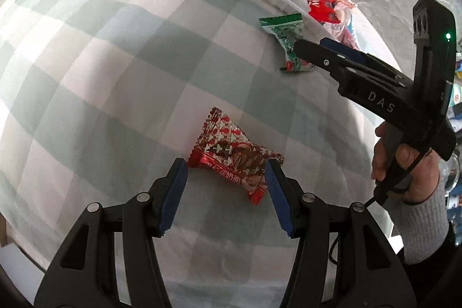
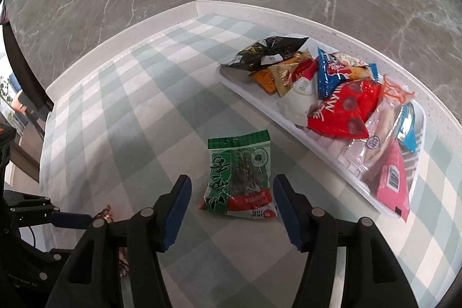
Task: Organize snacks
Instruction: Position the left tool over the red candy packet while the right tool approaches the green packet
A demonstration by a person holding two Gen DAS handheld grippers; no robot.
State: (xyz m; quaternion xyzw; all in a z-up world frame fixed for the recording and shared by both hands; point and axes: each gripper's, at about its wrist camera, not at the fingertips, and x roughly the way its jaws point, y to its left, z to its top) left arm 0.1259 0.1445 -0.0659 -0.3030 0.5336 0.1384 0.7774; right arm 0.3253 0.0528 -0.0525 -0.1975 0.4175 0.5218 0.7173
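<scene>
Left gripper [image 1: 225, 172] pointed down at the checked cloth [image 1: 115, 62] on the worktop, fingers [image 1: 174, 192] released and apart. Red wrapper [image 1: 235, 159] lay flat on the cloth between the fingertips, most of it just ahead of them; its left end sat right by the left pad, its right end by the right pad, but pads were not pressing on it as far as the view showed. Right gripper [image 2: 231, 192], also released, fingers [image 2: 177, 210] spread with nothing clamped. No earlier frame, so nothing to say about jaw travel. Green packet [image 2: 239, 175] lay flat on the cloth in the gap between the right fingertips, its lower edge level with the tips and its top reaching past them; small clearance on the left side, right corner close to the right pad, contact not certain. In the left view the right gripper's tip sat over the green packet's lower part, held by a hand [image 1: 404, 172] in a grey sleeve. White tray [image 2: 260, 101] stood to the right of the green packet, near the worktop's back edge, piled with snacks: black bag [image 2: 268, 51], red bag [image 2: 343, 108], pink pack [image 2: 392, 178], others overlapping. Both loose items were outside the tray; red wrapper well apart from it, green packet just beside it.
</scene>
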